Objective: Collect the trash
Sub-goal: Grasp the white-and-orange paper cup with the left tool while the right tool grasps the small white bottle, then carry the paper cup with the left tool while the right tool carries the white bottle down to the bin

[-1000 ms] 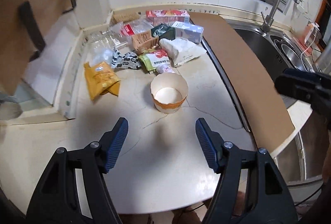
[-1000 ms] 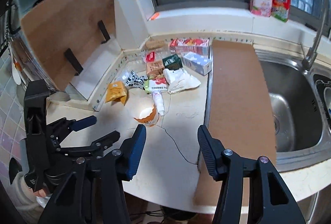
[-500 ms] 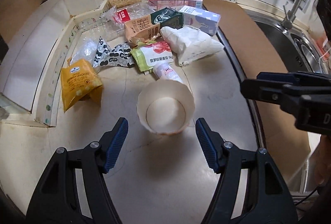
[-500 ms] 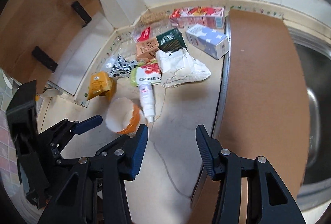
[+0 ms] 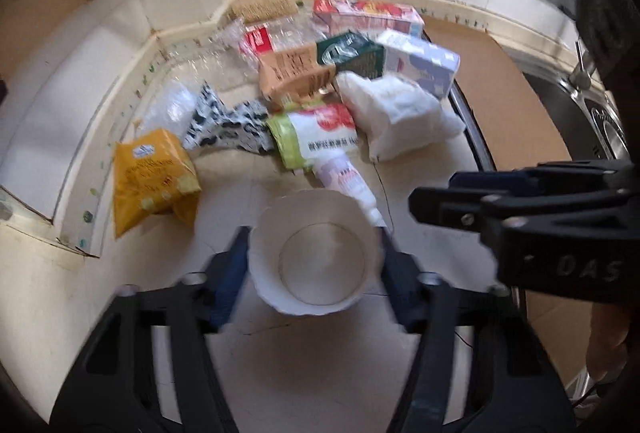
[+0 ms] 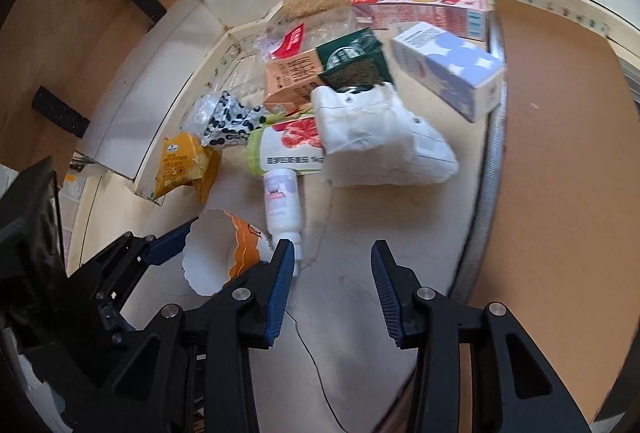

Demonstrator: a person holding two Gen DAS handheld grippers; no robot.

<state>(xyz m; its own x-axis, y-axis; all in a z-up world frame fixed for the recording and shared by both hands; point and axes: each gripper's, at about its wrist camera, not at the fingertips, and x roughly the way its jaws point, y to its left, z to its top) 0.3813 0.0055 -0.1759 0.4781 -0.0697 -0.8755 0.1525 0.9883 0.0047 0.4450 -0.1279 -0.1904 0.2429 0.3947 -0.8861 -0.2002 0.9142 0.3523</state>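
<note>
Trash lies heaped on a pale kitchen counter (image 5: 320,385) in the left wrist view; the left gripper (image 5: 314,265) points steeply down with a white paper cup (image 5: 314,253) standing mouth-up between its blue pads, jaws closing on the cup, the frame too blurred to tell whether the pads already touch its wall; at 12 o'clock from the cup a small white bottle (image 5: 346,179) lies with its tip beside the rim; beyond it sit a green-and-white packet (image 5: 316,141), a white paper bag (image 5: 400,113) at 1 o'clock, a yellow cracker bag (image 5: 152,177) at 10 o'clock and a black-and-white spotted wrapper (image 5: 224,125) at 11 o'clock; farther back rest a brown-and-green carton (image 5: 316,67), a pale blue-and-white carton (image 5: 420,59) and a pink carton (image 5: 368,13); the right gripper (image 5: 416,199) reaches in from 3 o'clock over a brown board (image 5: 508,101). In the right wrist view, the right gripper (image 6: 332,273) hovers over bare counter with nothing between its pads, jaws apart and closing; the cup (image 6: 224,253), orange-banded on the outside, sits at 9 o'clock, flanked by the left gripper's pads (image 6: 172,243); the bottle (image 6: 282,205) lies at 11 o'clock, its tip just beside the right gripper's left finger; the paper bag (image 6: 380,141) lies at 12 o'clock, the cracker bag (image 6: 180,161) at 10 o'clock.
</note>
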